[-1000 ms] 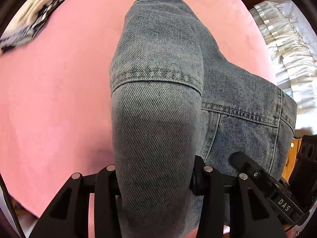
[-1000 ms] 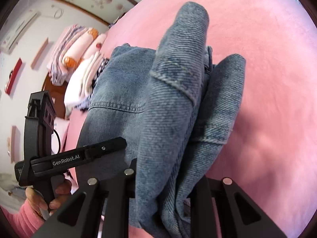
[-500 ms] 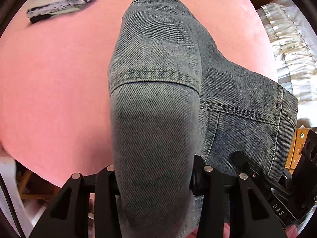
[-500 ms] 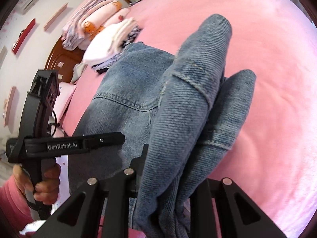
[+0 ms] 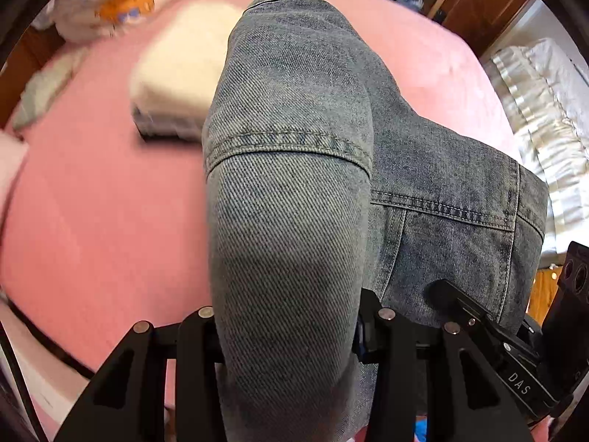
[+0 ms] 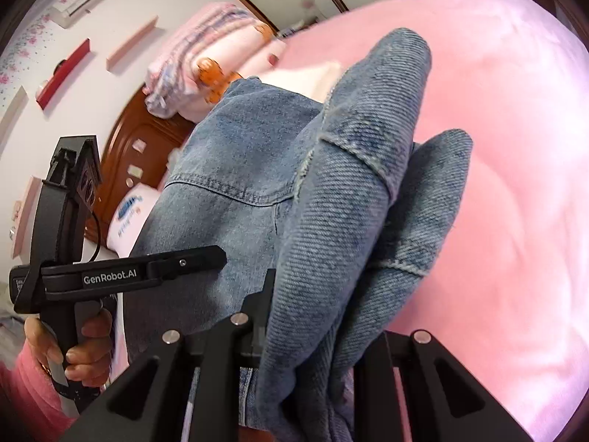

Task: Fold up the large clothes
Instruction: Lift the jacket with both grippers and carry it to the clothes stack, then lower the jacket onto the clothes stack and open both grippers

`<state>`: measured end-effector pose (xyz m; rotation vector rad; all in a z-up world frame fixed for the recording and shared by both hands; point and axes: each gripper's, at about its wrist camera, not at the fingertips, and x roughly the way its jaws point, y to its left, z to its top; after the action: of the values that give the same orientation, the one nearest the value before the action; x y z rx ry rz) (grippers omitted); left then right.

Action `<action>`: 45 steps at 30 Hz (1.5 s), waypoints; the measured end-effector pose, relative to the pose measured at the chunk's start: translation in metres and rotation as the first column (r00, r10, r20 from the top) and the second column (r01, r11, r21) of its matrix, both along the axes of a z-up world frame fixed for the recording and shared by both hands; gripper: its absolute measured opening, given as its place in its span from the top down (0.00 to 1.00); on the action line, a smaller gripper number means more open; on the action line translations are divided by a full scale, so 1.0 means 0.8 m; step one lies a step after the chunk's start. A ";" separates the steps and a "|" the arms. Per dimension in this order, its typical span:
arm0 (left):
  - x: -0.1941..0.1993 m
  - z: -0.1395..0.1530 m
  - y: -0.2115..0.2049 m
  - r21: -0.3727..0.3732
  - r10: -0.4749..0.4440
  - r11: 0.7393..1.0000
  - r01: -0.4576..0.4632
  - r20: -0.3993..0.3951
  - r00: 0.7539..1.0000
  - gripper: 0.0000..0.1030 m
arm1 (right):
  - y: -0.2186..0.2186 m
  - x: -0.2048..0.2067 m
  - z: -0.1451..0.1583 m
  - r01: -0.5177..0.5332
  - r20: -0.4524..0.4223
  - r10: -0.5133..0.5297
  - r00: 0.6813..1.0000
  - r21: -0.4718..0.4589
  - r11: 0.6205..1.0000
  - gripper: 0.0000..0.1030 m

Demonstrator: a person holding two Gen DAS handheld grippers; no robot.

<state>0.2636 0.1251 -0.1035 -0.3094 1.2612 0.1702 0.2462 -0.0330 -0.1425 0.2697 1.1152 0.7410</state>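
Holding denim garment aloft over pink bed: left tool and right tool each clamped on thick folds. White stack at 11 o'clock. Risk: heavy bunched layers slipping out, undoing fold.

We see the folded denim jacket above the bed; a folded garment stack lies far left, the bedding pile beyond.

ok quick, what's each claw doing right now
Left claw: closed on the denim jacket.
Right claw: closed on the same jacket.
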 end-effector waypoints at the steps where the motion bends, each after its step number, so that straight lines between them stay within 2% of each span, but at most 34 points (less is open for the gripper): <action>1: 0.013 0.012 0.043 0.016 -0.007 1.000 0.006 0.021 1.000 0.59 | 0.015 0.010 0.006 -0.001 0.018 0.001 1.000 0.008 1.000 0.83; 8: 0.103 0.076 0.154 0.108 -0.045 0.994 0.028 0.156 0.987 0.59 | 0.151 0.107 0.048 -0.021 0.120 0.013 0.993 0.070 0.997 0.83; 12: 0.151 0.098 0.209 0.117 -0.045 0.993 0.017 0.244 0.969 0.59 | 0.209 0.174 0.071 -0.027 0.192 0.007 0.981 0.103 0.994 0.82; 15: 0.181 0.097 0.244 0.090 -0.034 0.996 0.008 0.296 0.954 0.58 | 0.249 0.221 0.078 -0.036 0.249 0.009 0.968 0.106 0.994 0.83; 19: 0.233 0.065 0.301 0.047 -0.044 0.998 0.029 0.346 0.937 0.58 | 0.273 0.284 0.064 -0.058 0.287 0.020 0.958 0.125 0.990 0.82; 21: 0.260 0.023 0.333 0.002 -0.030 1.000 0.031 0.336 0.941 0.58 | 0.280 0.312 0.044 -0.067 0.270 0.030 0.962 0.131 0.989 0.82; 23: 0.276 -0.011 0.344 -0.019 -0.030 0.999 0.038 0.312 0.950 0.58 | 0.286 0.347 0.007 -0.070 0.214 0.038 0.976 0.148 0.987 0.82; 25: 0.292 -0.052 0.346 0.029 -0.077 0.997 0.072 0.262 0.962 0.55 | 0.288 0.368 -0.029 -0.070 0.161 0.049 0.986 0.129 0.989 0.82; 26: 0.298 -0.070 0.342 0.085 -0.115 0.992 0.097 0.248 0.962 0.50 | 0.293 0.381 -0.056 -0.069 0.110 0.058 0.992 0.100 0.993 0.82; 27: 0.300 -0.081 0.338 0.109 -0.136 0.988 0.113 0.233 0.963 0.48 | 0.296 0.389 -0.080 -0.059 0.058 0.055 0.997 0.074 0.995 0.81; 28: 0.304 -0.093 0.344 0.095 -0.138 0.988 0.119 0.222 0.965 0.44 | 0.301 0.397 -0.096 -0.046 0.025 0.044 0.999 0.060 0.997 0.80; 30: 0.305 -0.103 0.361 0.018 -0.105 0.994 0.104 0.254 0.961 0.40 | 0.293 0.407 -0.138 -0.003 -0.051 0.007 0.999 0.068 0.998 0.76; 32: 0.306 -0.115 0.382 -0.062 -0.070 0.994 0.091 0.280 0.957 0.35 | 0.270 0.411 -0.163 0.037 -0.087 -0.021 0.996 0.192 0.981 0.76; 34: 0.303 -0.125 0.390 -0.083 -0.071 0.992 0.099 0.292 0.954 0.31 | 0.260 0.412 -0.171 0.050 -0.101 -0.026 0.995 0.245 0.968 0.77; 36: 0.302 -0.136 0.402 -0.095 -0.073 0.990 0.106 0.303 0.950 0.27 | 0.266 0.402 -0.170 0.030 -0.072 -0.014 0.997 0.232 0.972 0.77; 39: 0.303 -0.144 0.419 -0.156 -0.037 0.984 0.087 0.299 0.954 0.23 | 0.285 0.403 -0.161 -0.003 -0.030 0.009 1.000 0.182 0.983 0.77; 42: 0.300 -0.144 0.410 -0.105 -0.060 0.990 0.098 0.314 0.948 0.20 | 0.285 0.395 -0.160 0.000 -0.013 0.002 1.000 0.161 0.987 0.76; 45: 0.296 -0.143 0.399 -0.032 -0.074 0.996 0.089 0.316 0.946 0.13 | 0.278 0.388 -0.167 0.041 -0.018 -0.038 0.999 0.179 0.983 0.75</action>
<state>0.5005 0.4446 -0.2180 -0.3100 0.9595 0.0188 0.5564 0.1891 -0.2763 0.4490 1.0549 0.8067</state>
